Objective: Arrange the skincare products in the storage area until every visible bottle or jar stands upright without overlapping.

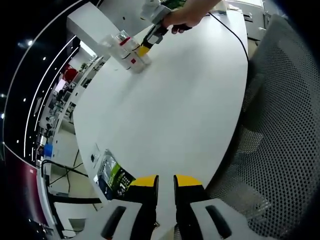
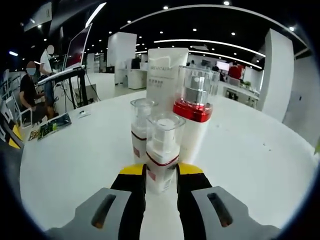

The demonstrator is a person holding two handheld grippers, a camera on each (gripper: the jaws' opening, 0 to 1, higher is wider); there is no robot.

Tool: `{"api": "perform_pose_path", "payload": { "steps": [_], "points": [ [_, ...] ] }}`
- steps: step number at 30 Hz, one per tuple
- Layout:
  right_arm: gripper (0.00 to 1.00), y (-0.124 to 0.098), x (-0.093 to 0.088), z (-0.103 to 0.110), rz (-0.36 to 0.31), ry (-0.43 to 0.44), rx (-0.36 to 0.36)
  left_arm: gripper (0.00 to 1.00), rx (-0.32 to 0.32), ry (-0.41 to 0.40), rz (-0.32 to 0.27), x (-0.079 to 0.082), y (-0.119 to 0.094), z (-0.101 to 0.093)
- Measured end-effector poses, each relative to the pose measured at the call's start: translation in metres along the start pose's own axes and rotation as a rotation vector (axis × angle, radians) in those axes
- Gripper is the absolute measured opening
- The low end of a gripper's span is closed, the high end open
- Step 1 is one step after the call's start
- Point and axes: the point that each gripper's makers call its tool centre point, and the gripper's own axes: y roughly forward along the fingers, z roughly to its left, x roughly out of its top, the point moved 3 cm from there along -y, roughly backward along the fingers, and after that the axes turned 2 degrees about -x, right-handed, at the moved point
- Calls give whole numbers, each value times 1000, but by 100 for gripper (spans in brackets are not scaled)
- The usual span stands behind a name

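a: in the right gripper view, what sits nearest?

b: the right gripper at bottom centre. its yellow-tipped jaws pinch the base of a small bottle with a clear cap and a dark red band. the bottle stands upright on the white table.

a: and behind it?

b: a second small bottle, also clear-capped, just beside and to the left, upright. to the right, a taller pump bottle with a red collar under a clear cover, touching or nearly touching the front one; which, one cannot tell. behind all three stands a white tube, upright, with small print on it.

a: anything farther off?

b: a flat packet lies on the table at the left edge. people sit past it in the upper left, in a large hall.

a: now the left gripper view.

b: the left gripper rises at bottom centre. its jaws stand a little apart with nothing between them, over bare table. just left of them, at the table edge, lies the packet, green and dark. a mesh chair fills the right side.

a: and at the far end?

b: in the upper left of the frame the group of bottles stands by the white tube. the other gripper closes on the group, a hand holding its grip. a black cable runs across the table near the top.
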Motion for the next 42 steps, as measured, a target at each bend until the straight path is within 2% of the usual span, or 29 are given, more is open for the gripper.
{"api": "perform_pose_path", "payload": {
  "steps": [9,21,27,31,37,40,42],
  "points": [
    [23,-7,-3,1,5,52,-10,13,1,0,0,0,0,0],
    [20,-9,-4,-5,24,28,-32,13,7,-4,-1,0,-1,1],
    [23,-16,-2,-4,21,45,-30,13,12,-7,-2,-1,-1,3],
    [27,-28,1,0,-1,84,-28,13,12,-11,-1,-1,-1,4],
    [31,-59,7,8,-54,162,-30,13,14,-29,-23,2,-1,5],
    [32,-79,9,25,-76,183,-5,13,12,-47,-37,3,-2,6],
    [37,-91,10,42,-91,197,29,13,34,-116,-62,4,-4,12]
  ]
}}
